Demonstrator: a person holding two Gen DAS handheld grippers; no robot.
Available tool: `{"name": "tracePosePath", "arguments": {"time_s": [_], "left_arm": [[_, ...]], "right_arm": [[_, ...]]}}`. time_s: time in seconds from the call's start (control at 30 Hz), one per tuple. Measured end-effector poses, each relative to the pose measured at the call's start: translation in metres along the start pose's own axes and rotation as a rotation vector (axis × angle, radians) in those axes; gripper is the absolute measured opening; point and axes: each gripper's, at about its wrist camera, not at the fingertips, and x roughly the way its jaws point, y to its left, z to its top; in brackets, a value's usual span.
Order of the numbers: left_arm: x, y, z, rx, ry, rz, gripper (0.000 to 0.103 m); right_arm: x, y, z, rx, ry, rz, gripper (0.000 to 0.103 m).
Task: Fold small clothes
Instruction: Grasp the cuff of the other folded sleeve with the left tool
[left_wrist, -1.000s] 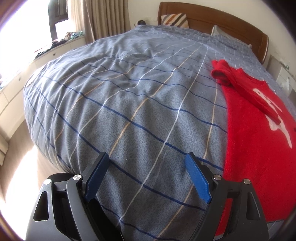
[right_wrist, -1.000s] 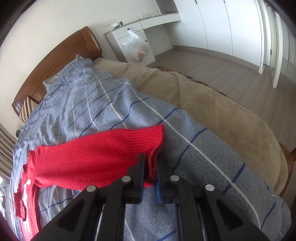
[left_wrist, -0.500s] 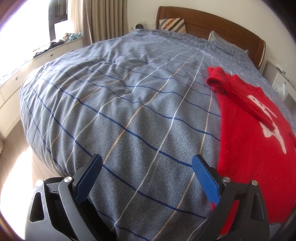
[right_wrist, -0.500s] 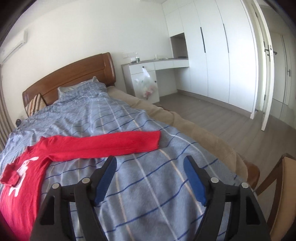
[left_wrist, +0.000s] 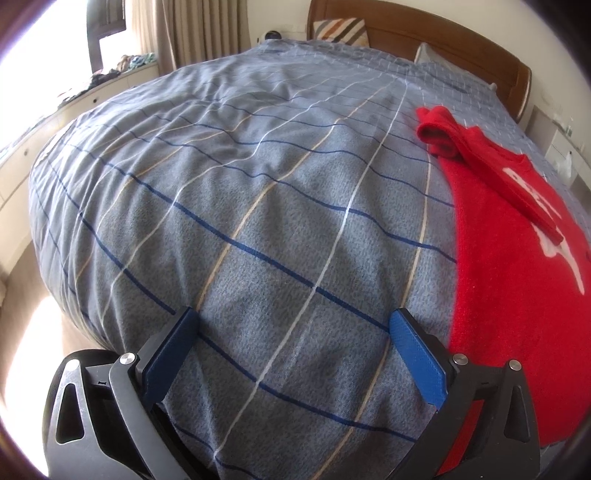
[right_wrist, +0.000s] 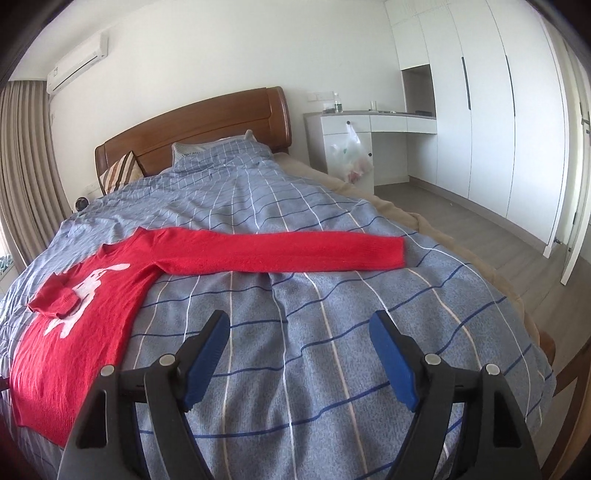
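On the bed (right_wrist: 332, 295), a red sweater (right_wrist: 85, 317) lies flat on the checked blue cover, its body to the left, one sleeve folded across the chest, the other sleeve (right_wrist: 280, 251) stretched out to the right. The left gripper (left_wrist: 295, 332) hangs over bare cover, jaws opening with nothing between them, the sweater just to its right. The right gripper (right_wrist: 299, 332) is spread and empty, the long sleeve lying beyond its fingertips.

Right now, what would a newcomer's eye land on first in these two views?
The red sweater, lying flat on the blue checked duvet, one sleeve stretched straight out toward the wardrobe side, the other bunched over its white print. Both grippers hang over bare duvet holding nothing: the left gripper opening, the right gripper open.
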Motion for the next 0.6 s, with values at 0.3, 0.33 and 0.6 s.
{"name": "tracePosePath", "arguments": {"time_s": [0.3,0.33,0.6], "left_arm": [[-0.086,-0.058,0.037,0.405,-0.176,-0.023,0.102],[-0.097,-0.077,0.044,0.490,-0.199,-0.077,0.102],[-0.074,-0.235,0.037,1.163,-0.240,-0.208,0.098]], "right_arm": [[0.004,0.002,-0.001,-0.005,0.011,0.015,0.077],[0.005,0.003,-0.001,-0.005,0.017,0.018,0.077],[0.008,0.010,-0.005,-0.029,0.031,0.039,0.077]]}}
